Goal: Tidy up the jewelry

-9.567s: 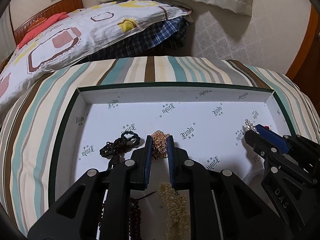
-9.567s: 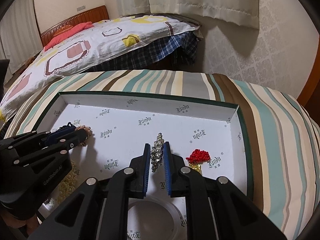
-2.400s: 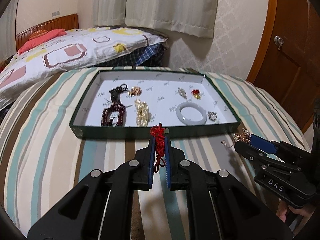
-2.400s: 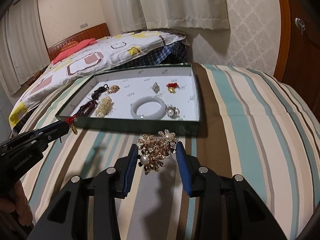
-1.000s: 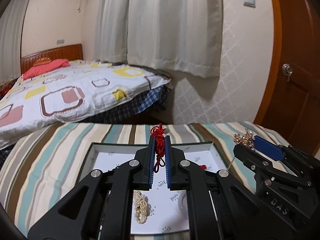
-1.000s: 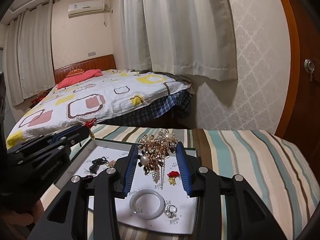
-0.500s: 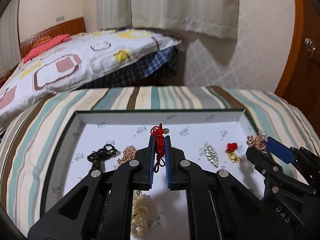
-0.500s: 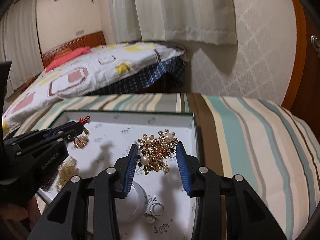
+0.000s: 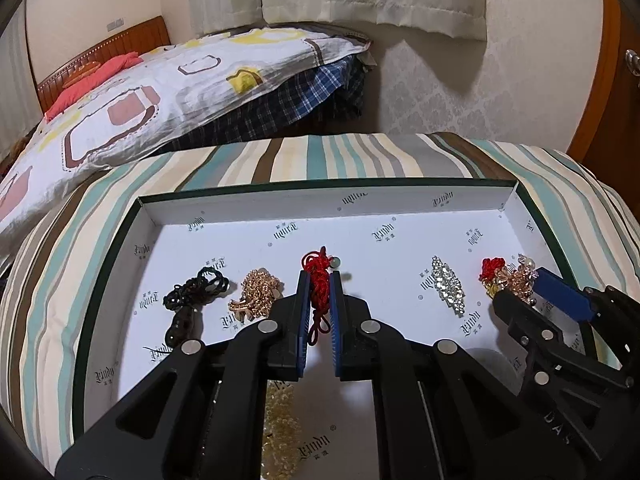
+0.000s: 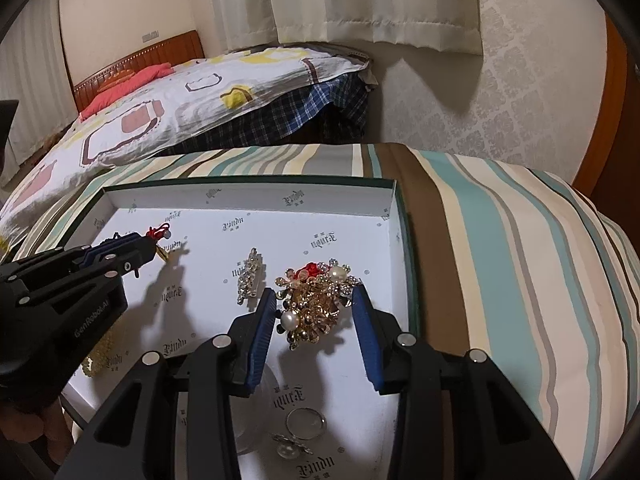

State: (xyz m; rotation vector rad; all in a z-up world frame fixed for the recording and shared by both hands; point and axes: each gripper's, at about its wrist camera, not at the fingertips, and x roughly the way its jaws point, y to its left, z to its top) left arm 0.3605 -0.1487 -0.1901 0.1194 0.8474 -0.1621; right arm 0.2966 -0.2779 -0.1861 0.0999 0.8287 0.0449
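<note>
Both grippers have come down over the shallow white-lined box with the dark green rim [image 9: 344, 184] since a second ago, when they hung higher with the room's curtains filling the view. My left gripper [image 9: 319, 294] is clenched on the red knotted cord charm [image 9: 318, 280], which sits at the centre of the left wrist frame above the box floor. My right gripper [image 10: 316, 306] is grasping the gold flower brooch cluster with pearls [image 10: 314, 304], low centre in the right wrist frame, over the box's right side. On the box floor I see a black cord piece [image 9: 196, 294] at left, a gold chain heap [image 9: 256, 294] just beside it, a clear rhinestone clip [image 9: 448, 284] at right centre, and a small red flower ornament [image 9: 491, 270] partly hidden behind the right gripper's load. A pale ring [image 10: 306, 422] lies at the bottom of the right wrist frame. The box rests on a striped bedcover [image 10: 520, 264].
</note>
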